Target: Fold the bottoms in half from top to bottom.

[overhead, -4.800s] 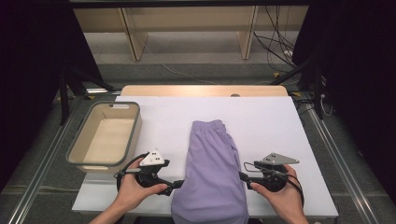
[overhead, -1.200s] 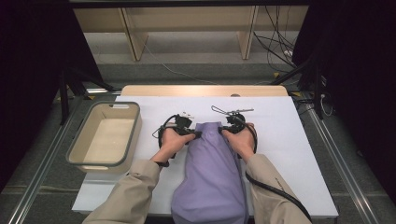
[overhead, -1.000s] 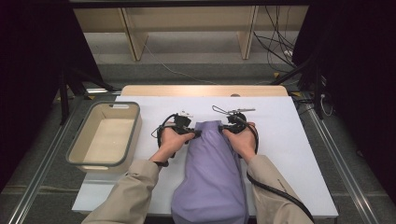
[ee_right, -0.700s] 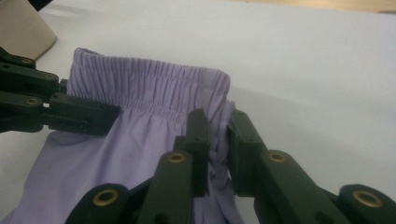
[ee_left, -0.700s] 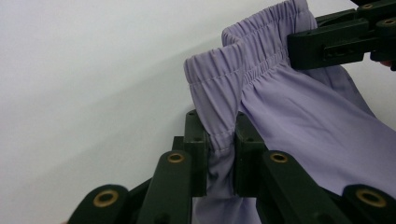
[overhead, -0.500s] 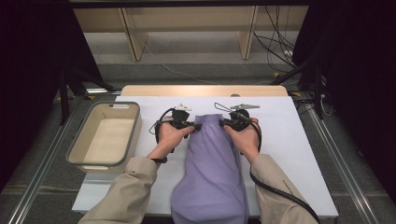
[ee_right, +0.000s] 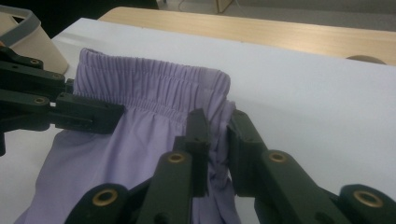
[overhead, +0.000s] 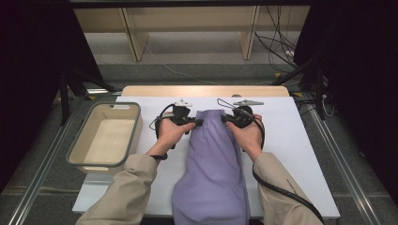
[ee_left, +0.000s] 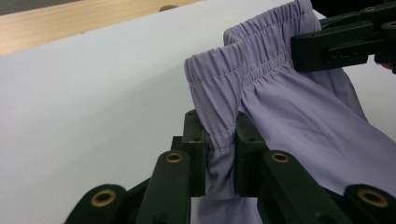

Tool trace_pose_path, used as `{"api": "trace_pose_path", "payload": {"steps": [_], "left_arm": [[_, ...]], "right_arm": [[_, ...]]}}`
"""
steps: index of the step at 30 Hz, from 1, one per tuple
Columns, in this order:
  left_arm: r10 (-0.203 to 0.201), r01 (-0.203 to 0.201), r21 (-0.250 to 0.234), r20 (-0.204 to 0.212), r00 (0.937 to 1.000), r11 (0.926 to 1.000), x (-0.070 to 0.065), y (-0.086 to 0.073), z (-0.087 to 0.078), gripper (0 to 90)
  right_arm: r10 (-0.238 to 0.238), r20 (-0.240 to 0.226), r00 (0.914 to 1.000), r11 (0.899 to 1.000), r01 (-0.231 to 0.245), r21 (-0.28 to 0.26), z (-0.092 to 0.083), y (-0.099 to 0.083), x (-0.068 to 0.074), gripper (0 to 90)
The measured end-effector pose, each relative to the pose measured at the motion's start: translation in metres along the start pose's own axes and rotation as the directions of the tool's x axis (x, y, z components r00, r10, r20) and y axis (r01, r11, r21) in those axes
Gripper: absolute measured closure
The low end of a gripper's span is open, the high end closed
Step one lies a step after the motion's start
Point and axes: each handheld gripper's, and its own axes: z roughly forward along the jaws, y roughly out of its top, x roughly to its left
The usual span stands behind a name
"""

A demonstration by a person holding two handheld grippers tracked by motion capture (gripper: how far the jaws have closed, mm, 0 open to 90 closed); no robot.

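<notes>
Since both tongs are already clamped onto the waistband, I'd say the grabbing part is done and the actual fold or lift hasn't really happened yet. The left gripper (overhead: pixel 199 122) pinches the left corner of the elastic band and the right gripper (overhead: pixel 224 119) pinches the right corner, jaws pressed onto the fabric on both sides. The garment is a pair of lilac, thin woven shorts with a gathered elastic waist (overhead: pixel 213 164), lying flat down the middle of the white table top (overhead: pixel 291 140) with the hem end hanging over the near edge. The waistband stands up a bit off the surface between the two grips, ruffled and soft-looking, so it'll probably drape and sag. A beige plastic bin with a grey rim (overhead: pixel 104 138) sits at the left, nothing in it.
</notes>
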Motion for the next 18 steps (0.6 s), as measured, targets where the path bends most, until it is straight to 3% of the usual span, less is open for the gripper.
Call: {"api": "trace_pose_path", "payload": {"steps": [11,18], "left_arm": [[0.022,-0.022,-0.028,-0.009,0.9997,0.9994,0.000,0.011,-0.008,77.7],[0.030,-0.031,-0.074,-0.017,0.9994,0.9968,-0.002,0.015,-0.011,77.7]], "right_arm": [[-0.018,0.010,0.9998,0.999,0.018,-0.032,-0.005,0.010,0.004,80.3],[-0.032,0.025,0.9992,0.997,0.034,-0.064,-0.009,0.015,0.005,80.3]]}}
